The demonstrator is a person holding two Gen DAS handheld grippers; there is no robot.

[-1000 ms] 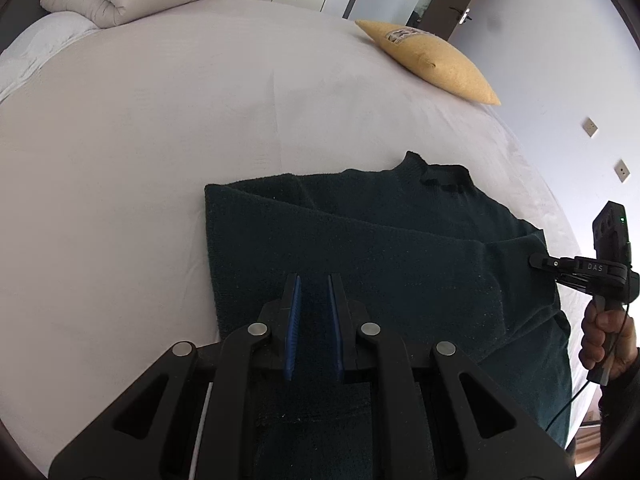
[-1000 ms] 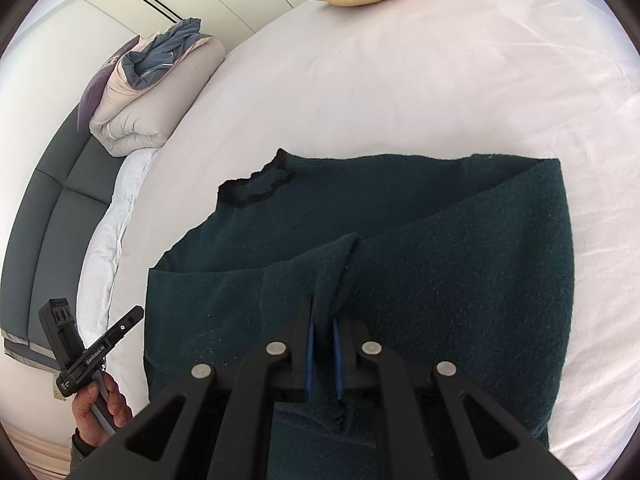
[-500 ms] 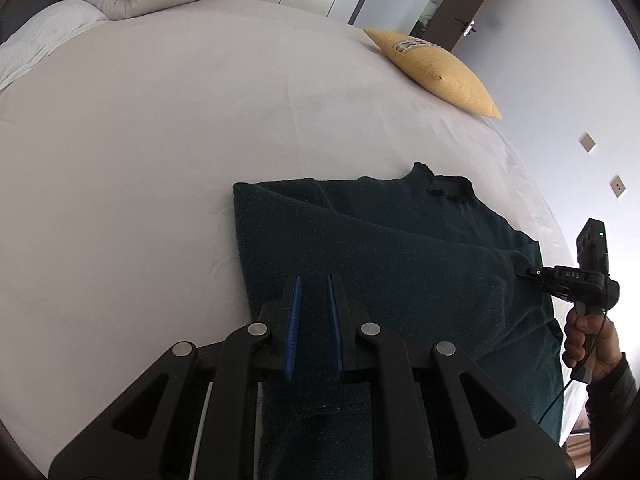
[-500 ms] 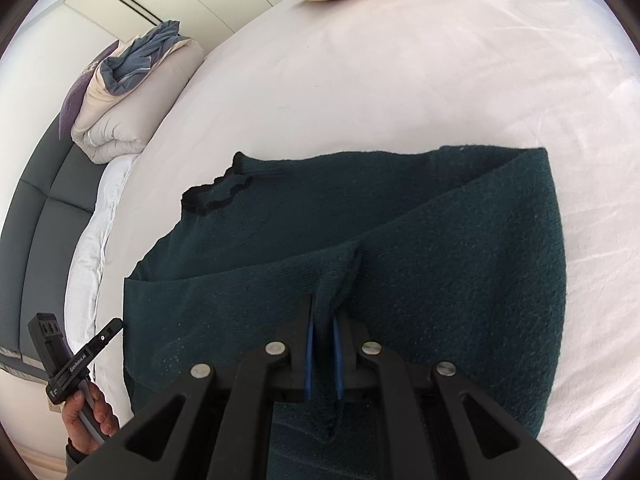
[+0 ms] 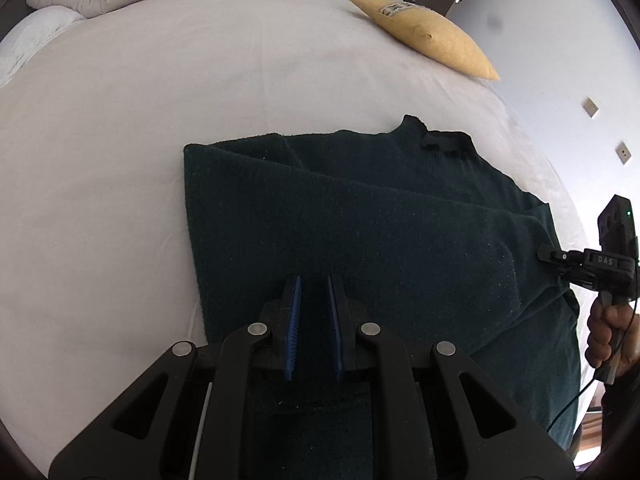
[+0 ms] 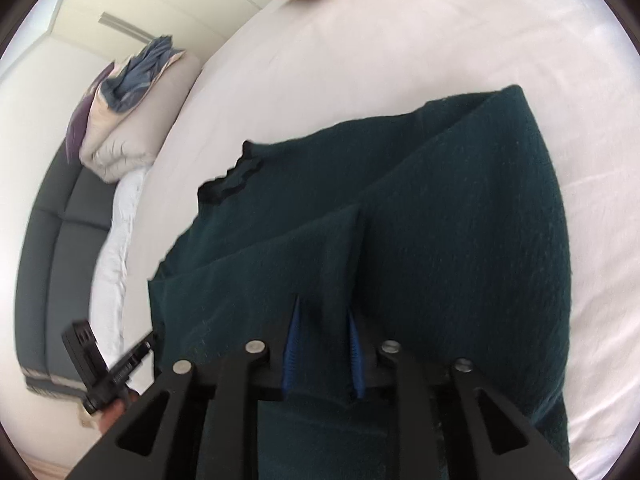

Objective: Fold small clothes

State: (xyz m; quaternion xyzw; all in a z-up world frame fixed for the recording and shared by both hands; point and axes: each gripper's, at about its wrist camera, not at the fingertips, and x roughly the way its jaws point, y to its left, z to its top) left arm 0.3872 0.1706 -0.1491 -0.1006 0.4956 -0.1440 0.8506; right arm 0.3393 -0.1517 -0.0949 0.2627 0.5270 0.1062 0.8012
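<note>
Our left tongs point(image 5: 314, 300) are pinched narrow on the near hem of the dark green sweater point(image 5: 380, 220). Our right tongs point(image 6: 324, 320) have just been opening, fabric loose between them. The sweater lies half-folded on the white bed point(image 5: 160, 80).

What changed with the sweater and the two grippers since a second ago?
The right gripper has just been opening its fingers, so the pinched fold of the dark green sweater now sits loosely between them. The folded sweater has slid lower and closer in the right wrist view. The left gripper stayed shut on the sweater's near edge. The yellow pillow and the white bed stayed put.
</note>
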